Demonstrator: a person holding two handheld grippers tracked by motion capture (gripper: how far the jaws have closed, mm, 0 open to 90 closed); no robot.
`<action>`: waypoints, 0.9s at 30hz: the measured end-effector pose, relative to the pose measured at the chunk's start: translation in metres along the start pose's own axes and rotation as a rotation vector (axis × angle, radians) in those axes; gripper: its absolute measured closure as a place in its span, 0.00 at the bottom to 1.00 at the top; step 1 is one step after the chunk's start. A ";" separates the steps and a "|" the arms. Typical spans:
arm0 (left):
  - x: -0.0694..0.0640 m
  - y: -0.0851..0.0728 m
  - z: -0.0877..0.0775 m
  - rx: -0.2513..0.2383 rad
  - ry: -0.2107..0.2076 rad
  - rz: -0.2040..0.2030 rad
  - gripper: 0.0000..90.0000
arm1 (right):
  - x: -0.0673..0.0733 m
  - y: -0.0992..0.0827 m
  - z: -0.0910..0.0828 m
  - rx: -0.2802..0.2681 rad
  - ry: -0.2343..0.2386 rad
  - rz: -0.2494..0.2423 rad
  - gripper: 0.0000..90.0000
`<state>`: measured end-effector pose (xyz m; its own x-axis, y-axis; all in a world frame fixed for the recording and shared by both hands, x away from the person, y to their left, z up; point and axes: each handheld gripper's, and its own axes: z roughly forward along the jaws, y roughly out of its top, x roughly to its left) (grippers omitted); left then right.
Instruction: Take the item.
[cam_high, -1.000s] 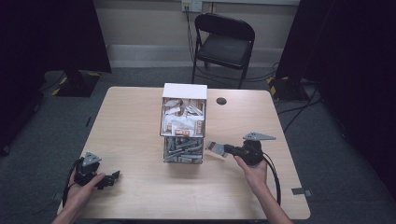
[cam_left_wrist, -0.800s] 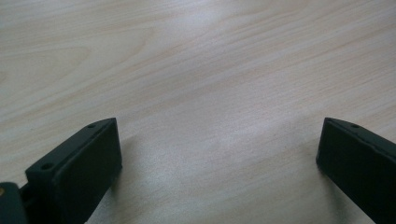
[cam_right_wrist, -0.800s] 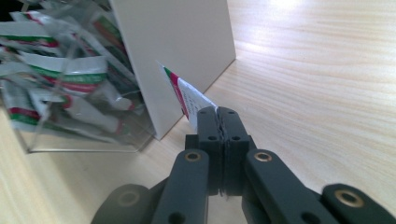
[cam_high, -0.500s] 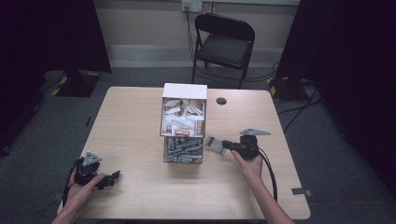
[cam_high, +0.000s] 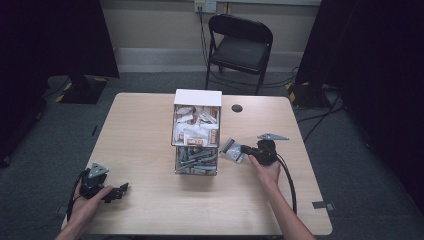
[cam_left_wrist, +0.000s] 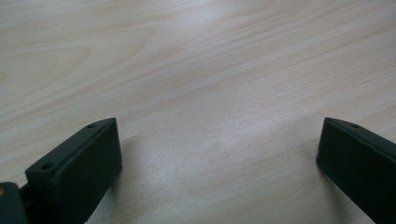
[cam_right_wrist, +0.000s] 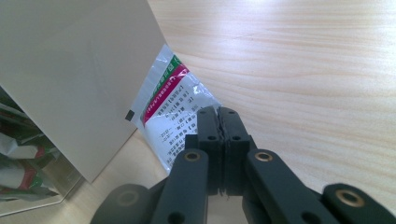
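Pale wood table (cam_high: 140, 135) sits mid-room, folding chair (cam_high: 240, 47) past its 12 o'clock edge, dark curtains both sides. Your right gripper (cam_right_wrist: 218, 116) has its jaws pressed together on a corner of a printed sachet (cam_right_wrist: 170, 100) — in the high view the sachet (cam_high: 231, 149) hangs just at 3 o'clock of the clear box (cam_high: 196, 135), nearly touching its side wall. Box is packed w/ packets, centre of table. Your left gripper (cam_left_wrist: 217, 149) rests near the 7 o'clock corner, jaws spread wide, bare wood between them — lots of free tabletop btw. it and the box.
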<state>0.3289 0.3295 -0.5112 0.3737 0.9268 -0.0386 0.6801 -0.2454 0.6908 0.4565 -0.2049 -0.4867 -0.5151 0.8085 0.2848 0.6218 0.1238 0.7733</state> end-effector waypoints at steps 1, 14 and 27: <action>0.000 0.000 0.000 0.000 0.000 0.000 0.00 | 0.000 0.000 0.000 0.000 0.000 0.000 0.99; 0.000 0.000 0.000 0.000 0.000 0.000 0.00 | 0.002 -0.005 0.015 0.036 -0.035 -0.016 0.99; 0.000 0.000 0.000 0.000 0.000 0.000 0.00 | 0.001 -0.008 0.023 0.048 -0.060 -0.003 0.94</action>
<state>0.3289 0.3295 -0.5112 0.3737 0.9267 -0.0389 0.6802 -0.2453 0.6907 0.4647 -0.1920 -0.5055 -0.4817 0.8407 0.2472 0.6488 0.1525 0.7455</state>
